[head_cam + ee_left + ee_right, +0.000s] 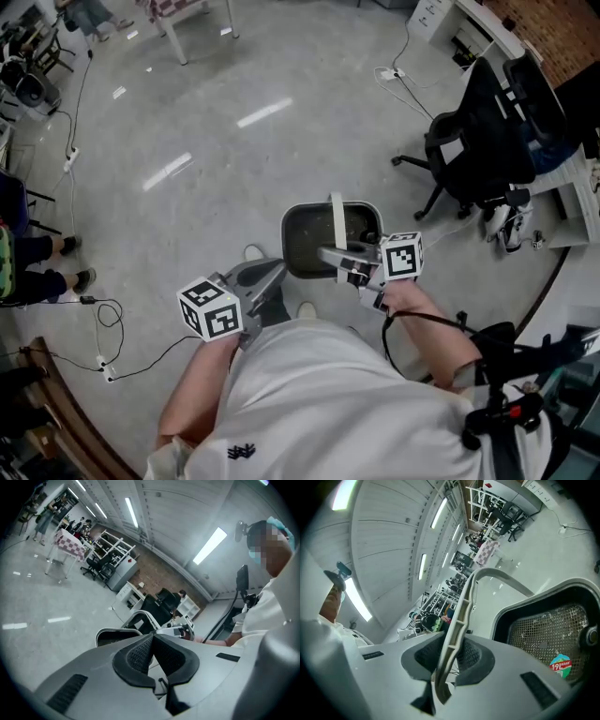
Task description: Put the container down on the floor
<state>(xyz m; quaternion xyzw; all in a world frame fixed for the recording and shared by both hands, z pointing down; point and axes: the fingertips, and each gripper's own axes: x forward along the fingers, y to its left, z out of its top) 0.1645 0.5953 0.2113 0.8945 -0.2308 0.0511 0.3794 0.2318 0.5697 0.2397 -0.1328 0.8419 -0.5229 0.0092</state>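
The container (314,242) hangs in front of the person by its handle (337,217), apparently off the floor (216,178); how high, I cannot tell. In the right gripper view its mesh bottom (543,630) tilts away below the handle (461,616), with a sticker (561,663) lying inside.

The right gripper (452,660) is clamped narrow on that handle, a thin ribbed strip running upright between the pads (429,656). This is the weak point: the strip is slim and hard, the whole load hangs from it, and it looks free to pivot in the grip. A quick lowering would likely set the container swinging, and a swing could work the strip out of the pads, so it drops rather than lands.

The left gripper (153,656) is closed on nothing, beside the container in the head view (267,281), so nothing steadies the far side. If one edge meets the floor first, the container may tip or skid.

It hangs close to the person's body, with a shoe (253,251) just beside it below. Letting go early could drop it onto a foot
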